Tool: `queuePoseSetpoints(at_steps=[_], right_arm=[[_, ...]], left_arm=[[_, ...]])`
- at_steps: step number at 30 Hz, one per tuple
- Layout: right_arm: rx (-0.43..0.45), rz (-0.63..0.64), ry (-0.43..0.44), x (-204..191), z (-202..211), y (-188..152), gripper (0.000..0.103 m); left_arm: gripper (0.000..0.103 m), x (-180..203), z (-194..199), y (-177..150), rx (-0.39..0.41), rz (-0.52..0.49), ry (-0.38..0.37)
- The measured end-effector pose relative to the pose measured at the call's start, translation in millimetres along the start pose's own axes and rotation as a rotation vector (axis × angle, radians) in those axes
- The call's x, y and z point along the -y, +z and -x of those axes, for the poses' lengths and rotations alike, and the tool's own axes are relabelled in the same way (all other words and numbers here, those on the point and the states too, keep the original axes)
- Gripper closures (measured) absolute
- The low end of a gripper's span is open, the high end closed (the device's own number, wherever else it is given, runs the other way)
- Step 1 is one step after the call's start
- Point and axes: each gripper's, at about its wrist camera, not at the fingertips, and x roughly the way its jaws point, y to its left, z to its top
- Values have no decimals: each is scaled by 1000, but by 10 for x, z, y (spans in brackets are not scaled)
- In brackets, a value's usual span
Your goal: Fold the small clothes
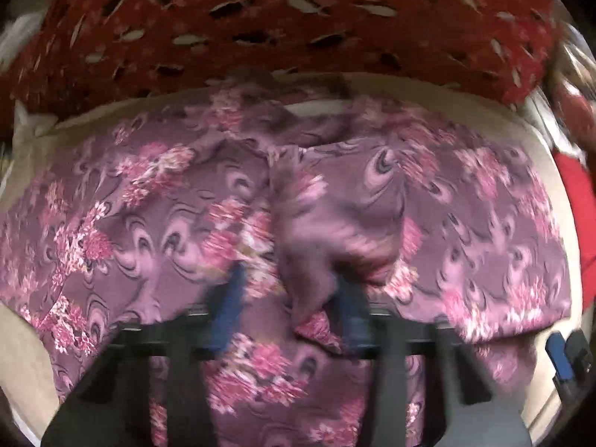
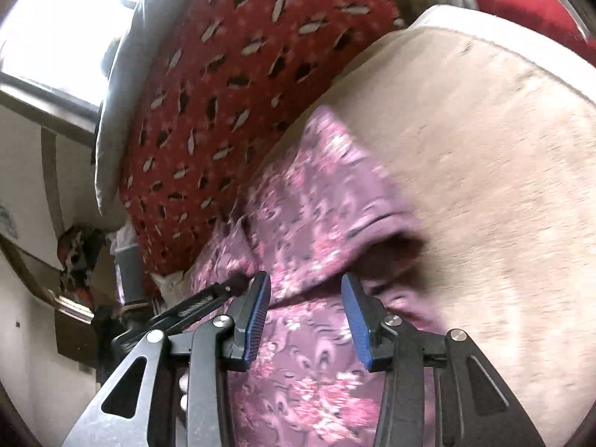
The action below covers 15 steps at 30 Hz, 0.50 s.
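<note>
Starting at the left: left gripper point(image 1: 288, 279) spread open, blue fingers point(image 1: 227, 298) well apart, gripping nothing, low over the purple flowered garment point(image 1: 149, 223). Spread across the beige cushion point(image 1: 29, 335), that garment, in front of the red pillow point(image 1: 298, 29). Raised flap point(image 1: 327, 223) of cloth bunched against the right-hand finger, perhaps draped on it; too blurred to tell.

Risk on this side: pinching only that loose flap, or several layers at once, by closing here, and so dragging in a crooked crease instead of a clean fold. Also snagging the flap on the finger when drawing away, and spoiling the lie of the cloth.

Moving right: right gripper point(image 2: 305, 316) likewise open and empty, straddling the garment's edge just below a sleeve opening point(image 2: 387, 238). Probably thin, slippery fabric. Risk of losing it mid-lift through too shallow a bite at the hem. Risk of catching the cushion cover beneath through too deep a bite. Risk of sliding the whole garment sideways across the cushion, rather than folding it, through uneven pulling. Judging by the blur in both views, moving fast; likeliest fault, then, a misjudged grip point.
</note>
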Motion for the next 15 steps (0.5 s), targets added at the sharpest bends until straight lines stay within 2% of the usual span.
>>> queuePoseSetpoints(at_steps=[2,5,6,8,10,13,15], right_arm=[[35,1,-7,54,112,56,61],[94,6,-33,139,252,154,61],[108,3,-41,152,263,181,60],[139,-26,-58,246,269,260,59],[123,-49,-66,305,168,302,59],[68,-54,-58,288,-82,293,59],[8,-23,-84,211,-318,244,59]], left_arm=[[88,-259,77,68,-4,112,-64],[91,-692,294,70,52,226,-51],[91,-901,374,28,69,269,-69],[90,-1228,392,-70,49,343,-142],[87,-1518,281,-203,-13,397,-220],[83,-1838,151,-406,-80,501,-287],[82,-1928,234,-517,-64,542,-339]])
